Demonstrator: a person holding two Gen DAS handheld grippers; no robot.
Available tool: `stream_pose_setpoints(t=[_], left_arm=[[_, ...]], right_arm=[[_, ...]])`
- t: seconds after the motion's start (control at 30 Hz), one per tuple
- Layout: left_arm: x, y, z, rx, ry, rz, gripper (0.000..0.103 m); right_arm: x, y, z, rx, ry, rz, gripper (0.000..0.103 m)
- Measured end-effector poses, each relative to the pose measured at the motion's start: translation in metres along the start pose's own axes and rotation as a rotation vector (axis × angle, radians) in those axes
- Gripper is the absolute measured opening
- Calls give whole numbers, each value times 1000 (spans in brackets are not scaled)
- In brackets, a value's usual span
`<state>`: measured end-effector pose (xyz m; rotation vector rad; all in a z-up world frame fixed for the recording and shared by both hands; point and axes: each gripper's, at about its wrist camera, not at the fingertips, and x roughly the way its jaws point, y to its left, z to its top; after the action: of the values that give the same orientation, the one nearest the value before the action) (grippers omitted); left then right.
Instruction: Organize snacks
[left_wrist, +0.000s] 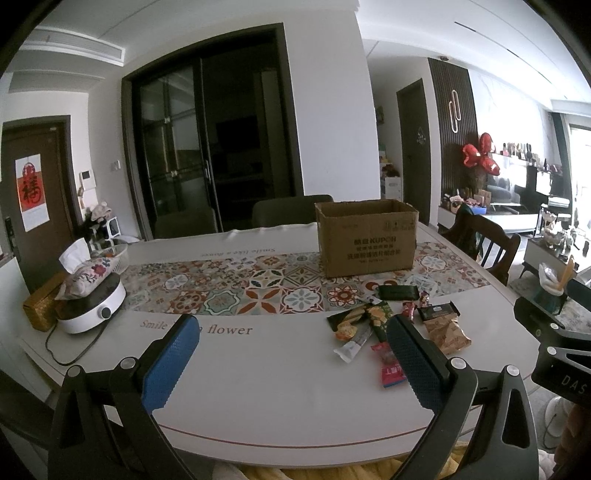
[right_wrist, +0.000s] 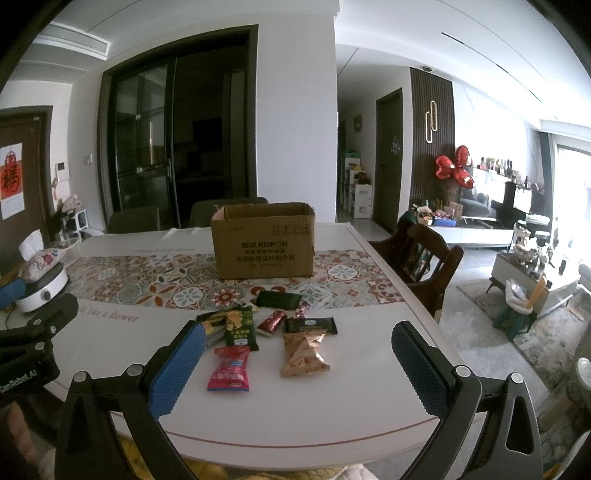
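Note:
Several snack packets lie loose on the white table, in front of an open cardboard box (right_wrist: 263, 240) that also shows in the left wrist view (left_wrist: 367, 238). Among them are a pink packet (right_wrist: 229, 369), a tan packet (right_wrist: 303, 354), a green packet (right_wrist: 240, 328) and a dark wrapper (right_wrist: 310, 325). In the left wrist view the pile (left_wrist: 391, 325) lies by the right finger. My left gripper (left_wrist: 291, 332) is open and empty, left of the pile. My right gripper (right_wrist: 295, 341) is open and empty, with the packets between and beyond its fingers.
A white cooker (left_wrist: 92, 306) with a floral tissue pouch (left_wrist: 86, 275) on it stands at the table's left. A patterned runner (left_wrist: 240, 288) crosses the table. A wooden chair (right_wrist: 421, 266) stands at the right edge, two dark chairs behind the table.

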<state>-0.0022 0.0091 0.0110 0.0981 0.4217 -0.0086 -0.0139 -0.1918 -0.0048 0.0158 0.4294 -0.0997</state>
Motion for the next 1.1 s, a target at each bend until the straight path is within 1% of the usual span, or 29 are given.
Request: stream_pose_setpoints(t=[0.37, 0.47, 0.67, 0.93, 1.1], left_arm=[[-1, -2, -2, 1, -3, -1, 103], [-1, -1, 3, 11, -4, -5, 103], [9, -10, 8, 39, 9, -36, 103], [36, -33, 8, 84, 48, -79, 102], [62, -45, 9, 105, 101, -112, 97]], right_arm=[[2, 1, -3, 0, 0, 1, 102], [1, -2, 0, 1, 1, 3, 102], [4, -7, 4, 14, 24, 17, 102], [33, -11, 2, 10, 78, 30, 102], [61, -12, -2, -16, 125, 38, 102]])
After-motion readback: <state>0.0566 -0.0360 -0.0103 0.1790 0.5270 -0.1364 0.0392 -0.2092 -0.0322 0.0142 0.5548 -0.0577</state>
